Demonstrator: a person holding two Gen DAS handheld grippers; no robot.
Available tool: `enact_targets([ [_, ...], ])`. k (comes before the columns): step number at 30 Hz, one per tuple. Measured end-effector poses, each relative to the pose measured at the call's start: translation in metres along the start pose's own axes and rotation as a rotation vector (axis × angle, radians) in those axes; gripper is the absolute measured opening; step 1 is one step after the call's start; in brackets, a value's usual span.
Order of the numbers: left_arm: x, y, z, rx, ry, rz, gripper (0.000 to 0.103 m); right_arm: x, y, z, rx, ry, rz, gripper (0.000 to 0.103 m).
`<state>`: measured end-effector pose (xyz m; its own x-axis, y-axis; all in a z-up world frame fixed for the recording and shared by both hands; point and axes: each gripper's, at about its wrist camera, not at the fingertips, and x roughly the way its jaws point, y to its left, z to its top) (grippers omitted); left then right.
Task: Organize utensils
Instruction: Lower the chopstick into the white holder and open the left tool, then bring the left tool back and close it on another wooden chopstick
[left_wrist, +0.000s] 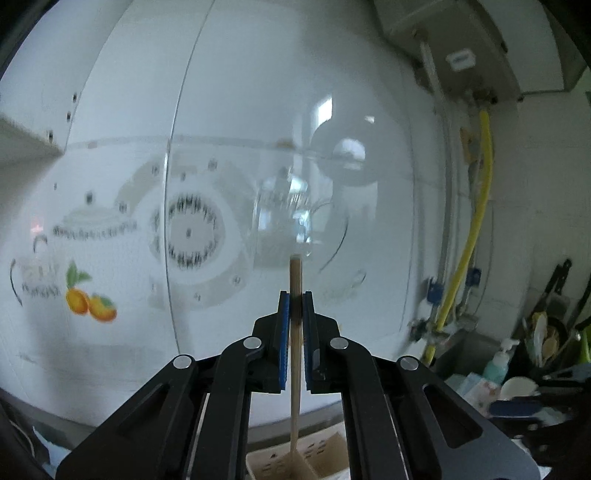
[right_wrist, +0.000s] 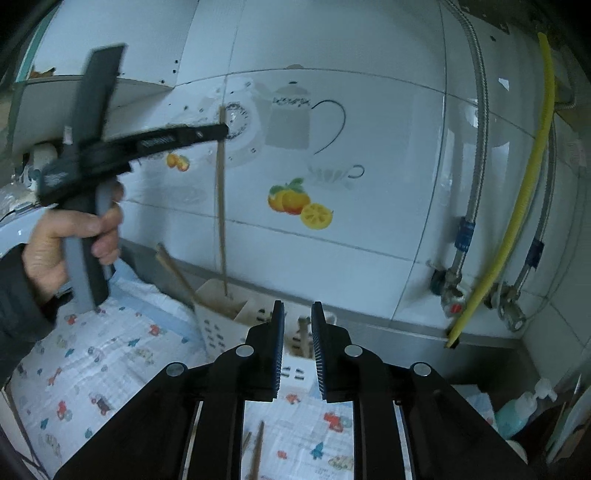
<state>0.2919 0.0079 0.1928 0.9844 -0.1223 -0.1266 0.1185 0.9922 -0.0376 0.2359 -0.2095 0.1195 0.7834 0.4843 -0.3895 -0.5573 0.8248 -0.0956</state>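
The left tool (left_wrist: 294, 295) is clenched on a wooden chopstick (left_wrist: 295, 354), which stands nearly upright between its blue pads; the top end pokes up just above the fingertips and the lower end reaches down into a pale slotted utensil holder (left_wrist: 325, 452) below. From the right wrist view, the same chopstick (right_wrist: 221, 206) hangs from the left tool (right_wrist: 221, 131), held by a hand (right_wrist: 70, 240) in a dark sleeve, with its tip inside the left compartment of the holder (right_wrist: 218, 328). A second chopstick (right_wrist: 175, 271) leans out of that compartment toward the left. The right tool (right_wrist: 297, 314) is released, its jaws standing a little apart with nothing between them, just in front of the holder. Another chopstick (right_wrist: 257, 452) lies on the patterned cloth (right_wrist: 92, 376) that covers the worktop, near the right tool's body. Behind stands a white tiled wall (right_wrist: 369, 240) with teapot and fruit decals. To the right run a yellow hose (right_wrist: 532, 177) and metal pipes (right_wrist: 476, 155), with a soap bottle (right_wrist: 517, 410) in the corner.
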Motion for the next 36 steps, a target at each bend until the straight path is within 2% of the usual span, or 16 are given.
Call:
enact_targets([
  [7, 0.007, 0.009, -0.029, -0.011, 0.105, -0.005, 0.006, -0.012, 0.01, -0.037, 0.045, 0.038, 0.031, 0.015],
  [13, -0.017, 0.007, -0.025, -0.005, 0.097, -0.01, 0.01, -0.025, 0.016, -0.06, 0.078, 0.073, 0.028, 0.016],
  [15, -0.025, 0.006, -0.022, -0.007, 0.09, -0.006, 0.022, -0.03, 0.017, -0.067, 0.089, 0.083, 0.026, 0.016],
  [20, -0.056, 0.0, -0.019, -0.003, 0.077, 0.007, 0.024, -0.045, 0.021, -0.086, 0.121, 0.1, 0.025, 0.016],
  [23, -0.077, -0.003, -0.024, -0.008, 0.086, 0.01, 0.034, -0.053, 0.024, -0.099, 0.138, 0.117, 0.026, 0.017],
  [31, -0.14, -0.013, -0.072, -0.026, 0.176, 0.003, 0.039, -0.069, 0.032, -0.149, 0.198, 0.193, 0.027, 0.018],
  [36, -0.168, -0.016, -0.125, -0.065, 0.269, -0.001, 0.039, -0.072, 0.036, -0.178, 0.224, 0.248, 0.024, 0.018],
])
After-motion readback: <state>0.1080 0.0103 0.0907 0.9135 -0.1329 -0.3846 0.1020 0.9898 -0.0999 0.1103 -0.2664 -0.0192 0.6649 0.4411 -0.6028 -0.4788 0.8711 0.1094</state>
